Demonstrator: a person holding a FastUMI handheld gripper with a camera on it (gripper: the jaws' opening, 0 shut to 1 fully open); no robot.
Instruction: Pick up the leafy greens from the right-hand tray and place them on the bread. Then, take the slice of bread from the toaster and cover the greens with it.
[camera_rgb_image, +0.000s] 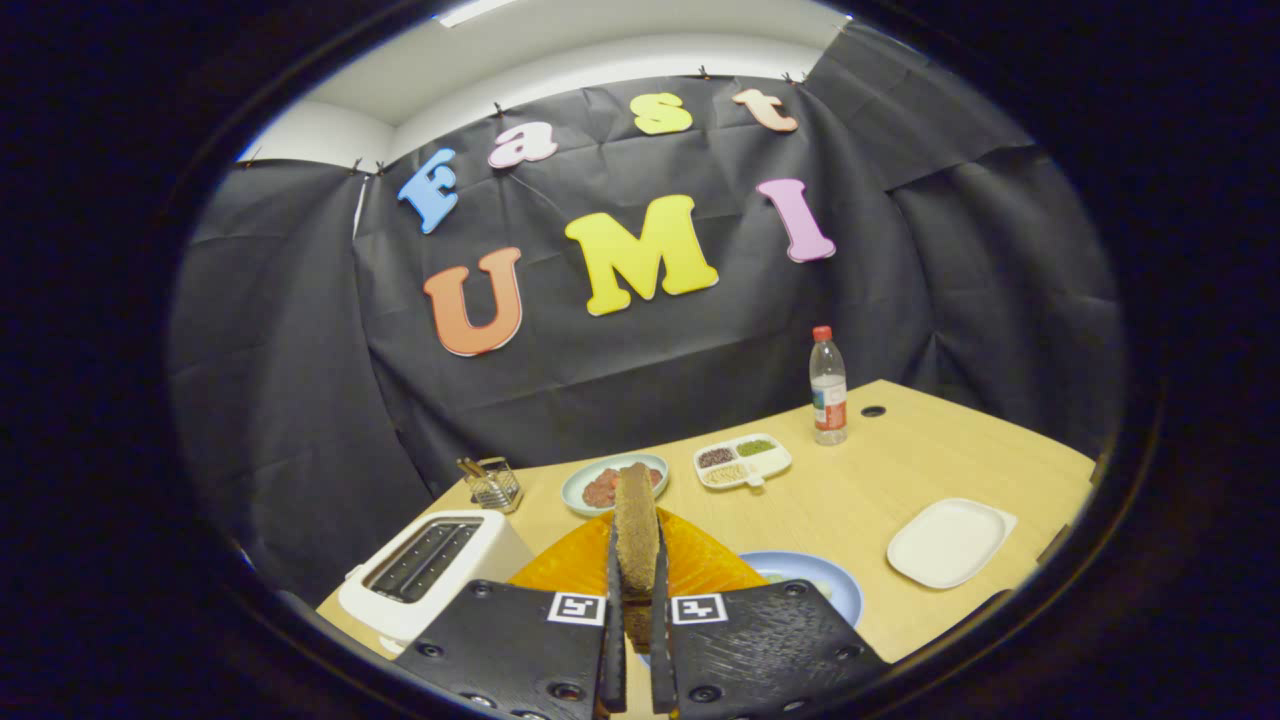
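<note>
My gripper (634, 575) is shut on a brown slice of bread (635, 525), which stands on edge between the two fingers, lifted above the table. Just left of the fingers is the white toaster (432, 570), its two slots dark. Beneath and beyond the held slice lies an orange plate (700, 565); whatever rests on it is hidden by the bread and the fingers. A blue plate (815, 580) sits to the right of the orange one, partly behind the right finger. Further right lies a white tray (948, 542) with nothing on it.
Beyond the bread, a pale green plate (613, 482) holds reddish food, with a small wire holder (491, 482) to its left. A white divided dish (742, 461) of grains and a plastic bottle (828, 387) stand further back on the wooden table (860, 480).
</note>
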